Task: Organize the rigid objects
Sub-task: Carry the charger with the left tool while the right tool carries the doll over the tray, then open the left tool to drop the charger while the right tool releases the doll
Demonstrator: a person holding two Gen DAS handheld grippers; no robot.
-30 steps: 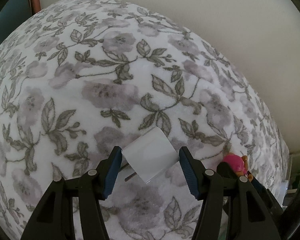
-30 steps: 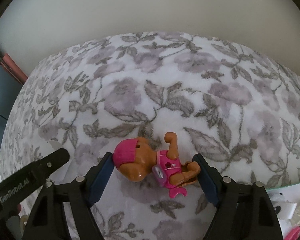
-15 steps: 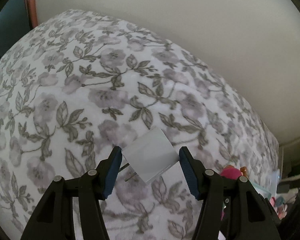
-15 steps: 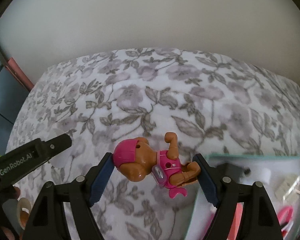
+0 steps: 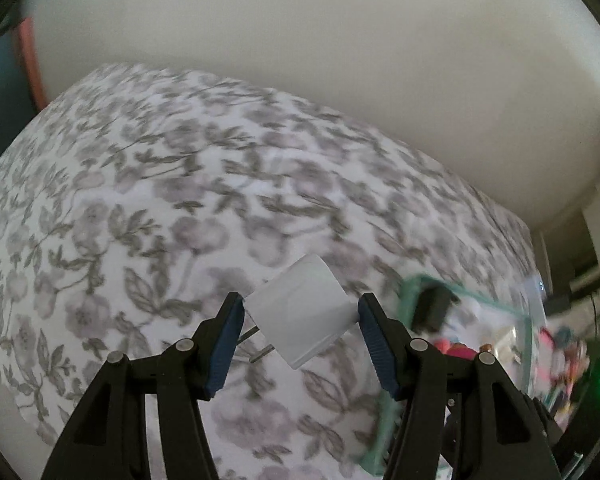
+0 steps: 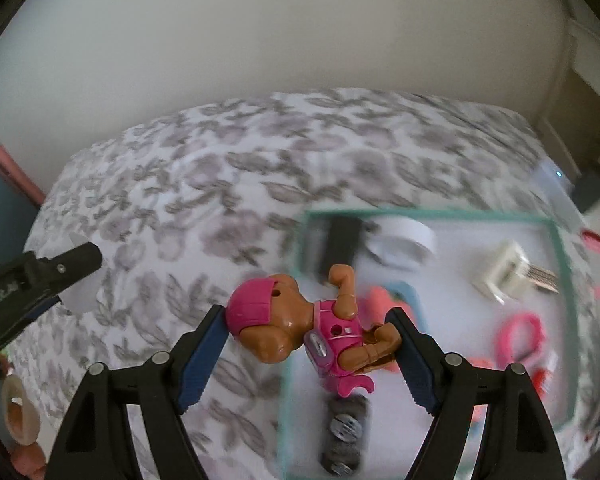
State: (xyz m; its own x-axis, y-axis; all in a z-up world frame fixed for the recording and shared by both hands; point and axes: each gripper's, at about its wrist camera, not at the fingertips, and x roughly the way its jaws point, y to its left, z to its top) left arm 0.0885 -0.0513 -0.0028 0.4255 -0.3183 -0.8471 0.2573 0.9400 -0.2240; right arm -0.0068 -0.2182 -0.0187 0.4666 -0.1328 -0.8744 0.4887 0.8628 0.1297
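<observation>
right gripper [image 6: 308, 332] is clenched on the toy figure [image 6: 300, 324], pink cap against the left pad, legs against the right pad. figure is airborne, sitting over the near-left edge of the clear bin [image 6: 556, 248] with the teal rim. left gripper [image 5: 300, 316] is clenched on a white plug adapter [image 5: 300, 312], held cornerwise, two metal prongs sticking out toward the left pad; it's above the floral blanket [image 5: 140, 208], bin [image 5: 408, 288] off to its right.

step, as i read it: both items are in carry to the bin, figure nearly there, adapter trailing. next move calls for getting the figure fully inside the rim, lowering, then letting go; the adapter needs a shift right before it can drop.

inside the bin: grey wheeled part [image 6: 344, 428] right under the figure, black block [image 6: 340, 244] at the far-left corner, white tape roll [image 6: 400, 244] beside it, beige plug [image 6: 500, 272] further right, pink loop [image 6: 520, 336] near the right wall. bin is already crowded, so the figure will likely land on something and could tip. rim edge is the main thing to clear.

outside: tan tape roll [image 6: 20, 412] at lower left beyond the blanket. frames are motion-blurred, small items on the far right unreadable. plain wall [image 6: 300, 40] behind.
</observation>
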